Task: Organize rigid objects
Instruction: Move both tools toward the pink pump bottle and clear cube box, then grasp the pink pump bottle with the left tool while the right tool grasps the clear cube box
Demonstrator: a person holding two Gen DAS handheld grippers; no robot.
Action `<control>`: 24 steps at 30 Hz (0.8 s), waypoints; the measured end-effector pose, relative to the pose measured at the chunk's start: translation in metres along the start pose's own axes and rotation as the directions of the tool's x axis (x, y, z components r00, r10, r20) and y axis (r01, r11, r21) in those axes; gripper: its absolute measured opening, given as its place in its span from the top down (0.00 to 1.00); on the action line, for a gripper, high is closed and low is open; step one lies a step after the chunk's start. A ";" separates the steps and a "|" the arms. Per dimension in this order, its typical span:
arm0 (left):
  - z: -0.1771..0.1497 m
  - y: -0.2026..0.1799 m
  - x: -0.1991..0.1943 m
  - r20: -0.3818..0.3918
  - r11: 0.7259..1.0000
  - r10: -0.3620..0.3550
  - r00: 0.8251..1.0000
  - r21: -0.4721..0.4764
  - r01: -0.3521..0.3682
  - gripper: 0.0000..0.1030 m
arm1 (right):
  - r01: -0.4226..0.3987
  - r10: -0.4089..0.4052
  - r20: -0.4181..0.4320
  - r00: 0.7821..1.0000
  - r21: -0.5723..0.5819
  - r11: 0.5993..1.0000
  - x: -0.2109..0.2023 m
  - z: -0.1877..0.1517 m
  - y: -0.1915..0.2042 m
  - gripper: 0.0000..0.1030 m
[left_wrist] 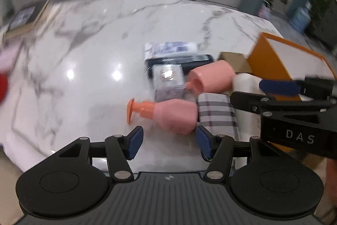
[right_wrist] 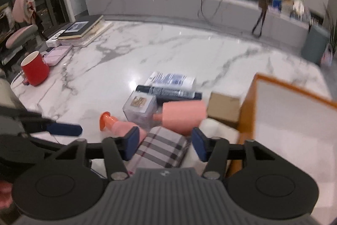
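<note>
A pink pump bottle point(left_wrist: 174, 115) with an orange pump lies on the marble table point(left_wrist: 84, 60). Its base is just beyond the tips of my left gripper point(left_wrist: 169, 143), which is open and empty. A second pink bottle point(left_wrist: 210, 77) lies behind it, beside a clear box point(left_wrist: 168, 79). In the right wrist view a plaid box point(right_wrist: 164, 147) lies below and between the fingers of my right gripper point(right_wrist: 165, 144). That gripper is open, and a slim gap shows at its right pad. A dark tube point(right_wrist: 168, 92) and a white tube point(right_wrist: 172, 79) lie further back.
An open orange box point(right_wrist: 294, 119) stands at the right, with a brown carton point(right_wrist: 225, 109) and a white item point(right_wrist: 217, 130) against it. A red mug point(right_wrist: 34, 71), a pink case point(right_wrist: 55, 54) and stacked books point(right_wrist: 82, 28) sit at the far left.
</note>
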State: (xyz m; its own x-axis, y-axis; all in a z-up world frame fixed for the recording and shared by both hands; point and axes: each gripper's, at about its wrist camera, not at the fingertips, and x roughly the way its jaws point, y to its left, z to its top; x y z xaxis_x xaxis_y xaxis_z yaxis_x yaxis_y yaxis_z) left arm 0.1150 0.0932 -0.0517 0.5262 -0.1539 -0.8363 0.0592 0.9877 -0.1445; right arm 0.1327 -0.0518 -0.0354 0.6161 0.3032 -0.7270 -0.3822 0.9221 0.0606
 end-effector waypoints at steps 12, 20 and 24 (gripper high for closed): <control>0.021 0.051 0.039 -0.032 0.901 -0.068 0.997 -0.431 0.048 0.38 | 0.036 -0.041 -0.078 0.996 -0.068 0.997 0.057 0.014 0.004 0.61; 0.023 0.063 0.060 -0.049 0.844 -0.108 0.993 -0.533 0.066 0.34 | -0.032 0.021 -0.103 0.994 -0.104 0.994 0.075 0.016 0.016 0.61; 0.025 0.067 0.068 -0.048 0.819 -0.138 0.989 -0.567 0.086 0.34 | -0.048 0.038 -0.107 0.994 -0.100 0.994 0.084 0.016 0.021 0.63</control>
State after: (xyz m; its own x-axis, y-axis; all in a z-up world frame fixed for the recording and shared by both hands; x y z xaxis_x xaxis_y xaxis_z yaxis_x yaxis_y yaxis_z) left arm 0.1760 0.1499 -0.1052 0.4714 -0.2895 -0.8331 -0.3867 0.7811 -0.4902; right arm 0.1873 -0.0027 -0.0839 0.5240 0.3101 -0.7933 -0.4786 0.8776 0.0270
